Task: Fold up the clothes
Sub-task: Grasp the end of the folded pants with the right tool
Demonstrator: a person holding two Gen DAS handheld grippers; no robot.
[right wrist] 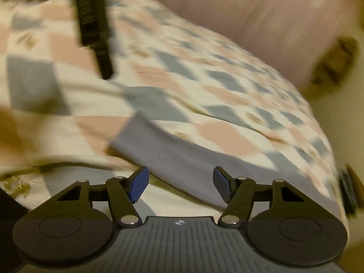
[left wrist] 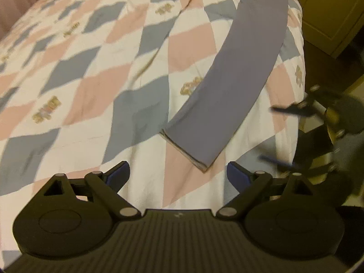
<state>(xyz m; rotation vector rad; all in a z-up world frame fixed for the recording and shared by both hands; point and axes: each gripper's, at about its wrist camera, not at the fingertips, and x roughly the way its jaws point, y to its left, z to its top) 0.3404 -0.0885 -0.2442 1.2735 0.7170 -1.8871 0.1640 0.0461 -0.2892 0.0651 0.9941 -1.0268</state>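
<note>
Grey-blue cloth [left wrist: 236, 77], folded into a long flat strip with layered edges showing at its near end, lies along the bed [left wrist: 91, 72] edge, so both the left claw [left wrist: 178, 175] and right claw [right wrist: 180, 184] hover wide open, holding nothing.

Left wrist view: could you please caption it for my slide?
Open left gripper faces a folded grey garment on a checked quilt.

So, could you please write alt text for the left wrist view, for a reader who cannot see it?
A long grey folded cloth lies flat on a quilt of pink, blue and white diamonds. The left gripper hangs open just short of its near end, holding nothing; the right gripper, blurred, shows open at the right edge.
</note>
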